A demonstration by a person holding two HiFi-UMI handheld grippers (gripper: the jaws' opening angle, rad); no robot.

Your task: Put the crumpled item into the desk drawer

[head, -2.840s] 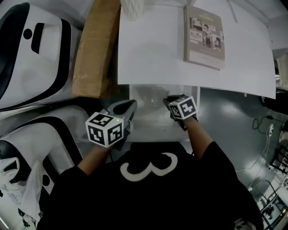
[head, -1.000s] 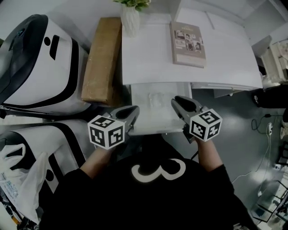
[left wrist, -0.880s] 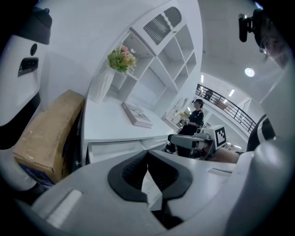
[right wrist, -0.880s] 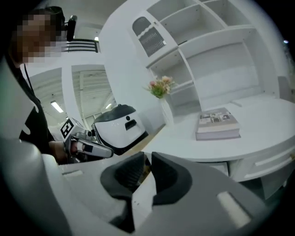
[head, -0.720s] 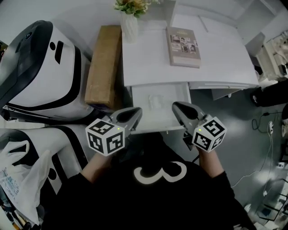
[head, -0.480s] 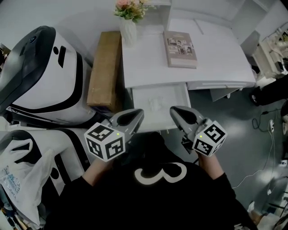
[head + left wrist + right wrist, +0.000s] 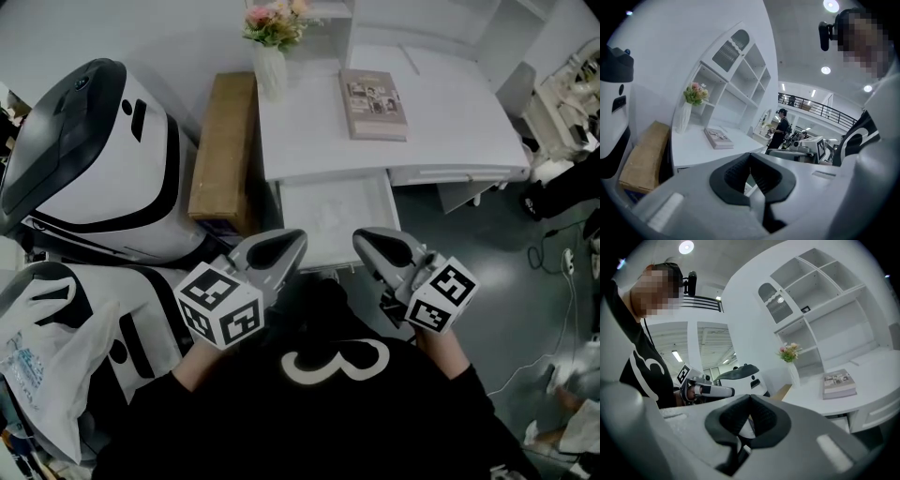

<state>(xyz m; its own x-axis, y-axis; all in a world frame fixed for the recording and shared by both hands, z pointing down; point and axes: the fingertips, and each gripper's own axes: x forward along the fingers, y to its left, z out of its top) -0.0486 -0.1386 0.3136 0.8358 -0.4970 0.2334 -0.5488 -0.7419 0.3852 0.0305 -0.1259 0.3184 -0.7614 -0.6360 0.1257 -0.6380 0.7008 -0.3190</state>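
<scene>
The white desk (image 7: 450,122) has its drawer (image 7: 361,202) pulled out. A pale crumpled item (image 7: 327,219) lies inside the drawer, faint against the white bottom. My left gripper (image 7: 298,236) hovers over the drawer's front left corner, jaws together and empty. My right gripper (image 7: 359,237) hangs over the front right part, also shut on nothing. In the left gripper view the left gripper (image 7: 750,157) has its tips meeting, and the desk top lies beyond them. In the right gripper view the right gripper (image 7: 750,399) is closed too.
A book (image 7: 373,91) lies on the desk, with a vase of flowers (image 7: 272,56) at its back left corner. A long cardboard box (image 7: 228,141) leans beside the desk. White-and-black machines (image 7: 94,159) and a plastic bag (image 7: 37,366) fill the left side.
Both grippers have lifted out of the drawer and drawn back toward the person. The head view has pulled higher, showing more of the desk. The crumpled item stays in the drawer.
</scene>
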